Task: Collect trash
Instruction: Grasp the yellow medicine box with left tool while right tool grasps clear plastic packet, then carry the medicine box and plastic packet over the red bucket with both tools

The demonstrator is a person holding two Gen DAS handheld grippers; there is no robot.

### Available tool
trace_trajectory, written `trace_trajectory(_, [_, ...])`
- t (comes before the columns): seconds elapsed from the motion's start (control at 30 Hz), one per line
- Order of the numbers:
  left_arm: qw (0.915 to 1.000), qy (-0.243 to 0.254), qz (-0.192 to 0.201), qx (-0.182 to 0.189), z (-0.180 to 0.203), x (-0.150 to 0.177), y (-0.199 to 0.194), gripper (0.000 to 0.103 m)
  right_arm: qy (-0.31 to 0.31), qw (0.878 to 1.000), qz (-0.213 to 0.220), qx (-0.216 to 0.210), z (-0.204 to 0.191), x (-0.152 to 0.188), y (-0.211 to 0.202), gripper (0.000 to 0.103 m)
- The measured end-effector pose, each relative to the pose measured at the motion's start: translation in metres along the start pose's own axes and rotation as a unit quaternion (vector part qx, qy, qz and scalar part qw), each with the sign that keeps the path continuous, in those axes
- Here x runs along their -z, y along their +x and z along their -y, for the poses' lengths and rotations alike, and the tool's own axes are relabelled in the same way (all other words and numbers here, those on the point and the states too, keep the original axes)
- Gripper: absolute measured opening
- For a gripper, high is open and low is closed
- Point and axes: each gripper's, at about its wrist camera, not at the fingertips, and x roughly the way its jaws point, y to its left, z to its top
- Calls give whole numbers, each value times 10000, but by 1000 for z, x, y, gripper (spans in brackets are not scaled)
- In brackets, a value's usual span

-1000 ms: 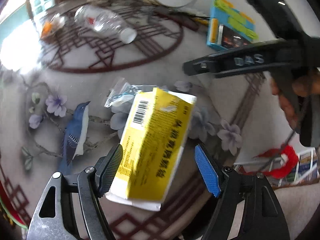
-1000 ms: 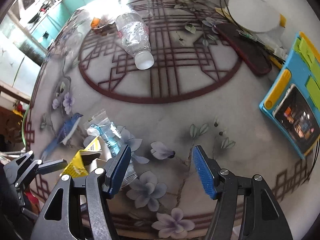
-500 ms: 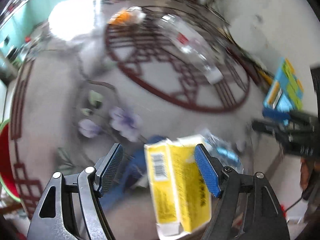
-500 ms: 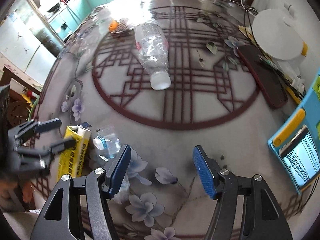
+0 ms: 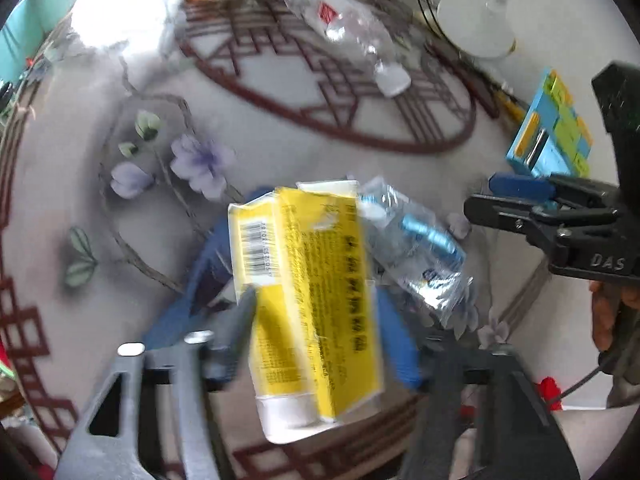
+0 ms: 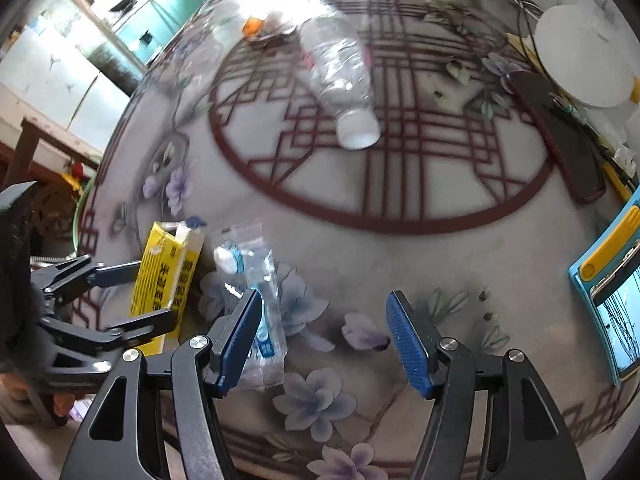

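A yellow carton (image 5: 312,300) lies on the patterned glass table (image 5: 280,140), and my left gripper (image 5: 316,312) is closing its jaws on it, both pads against its long sides. In the right wrist view the left gripper (image 6: 154,292) straddles the yellow carton (image 6: 168,276) too. A clear plastic wrapper with blue print (image 6: 252,288) lies right beside the carton. My right gripper (image 6: 324,320) hangs open over the table with nothing between its fingers, its left pad over that wrapper. Farther off lie an empty clear bottle (image 6: 340,76) and an orange wrapper (image 6: 260,28).
A blue and yellow tablet case (image 6: 612,280) sits at the right edge. Behind it are a dark red flat case (image 6: 560,136), a white round lid (image 6: 584,56) and some cables. The table's near edge runs just below both grippers.
My left gripper rolled and slid across the carton until the carton lay lengthwise between its fingers, then its jaws narrowed onto it. The right gripper stayed about where it was, tilting a little.
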Motion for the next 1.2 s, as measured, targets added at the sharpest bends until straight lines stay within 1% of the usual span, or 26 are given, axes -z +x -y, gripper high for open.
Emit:
trace_trajectory(0.03, [10000, -24, 56, 38, 0, 0, -1, 44, -1, 10000, -17, 14, -1, 0, 1, 64])
trace_trajectory(0.07, [9999, -49, 100, 96, -1, -1, -3, 35, 11, 10000, -27, 5, -2, 1, 2, 64])
trace_trajectory(0.13, [9997, -106, 227, -36, -6, -5, -10, 33, 5, 10000, -26, -34, -6, 1, 3, 64])
trace_trajectory(0.17, [9994, -153, 295, -132, -10, -7, -13, 33, -9, 10000, -26, -47, -7, 1, 3, 64])
trace_trajectory(0.27, [9979, -382, 451, -248, -25, -15, -22, 33, -118, 9998, -77, -131, -19, 3, 9, 64])
trace_trajectory(0.4, [9946, -743, 602, -403, -49, -24, -33, 35, -234, 9992, -290, -146, -34, 7, 27, 64])
trace_trajectory(0.53, [9909, -1023, 739, -465, -65, -24, -41, 36, -368, 9985, -396, -55, -46, 11, 39, 64])
trace_trajectory(0.67, [9893, -1125, 776, -509, -72, -20, -44, 36, -441, 9982, -404, 43, -52, 12, 45, 63])
trace_trajectory(0.73, [9895, -1130, 751, -500, -75, -16, -46, 36, -486, 9981, -374, 76, -55, 12, 48, 48])
trace_trajectory(0.8, [9899, -1112, 727, -501, -76, -15, -46, 36, -521, 9981, -321, 117, -58, 12, 50, 29])
trace_trajectory(0.87, [9901, -1093, 723, -502, -77, -14, -47, 36, -509, 9982, -308, 83, -59, 10, 50, 19])
trace_trajectory(0.97, [9900, -1083, 754, -490, -79, -13, -50, 36, -441, 9987, -228, 97, -62, 8, 46, 13])
trace_trajectory(1.2, [9892, -1081, 847, -519, -89, -10, -60, 36, -498, 9984, 161, 212, -81, -13, 22, 12])
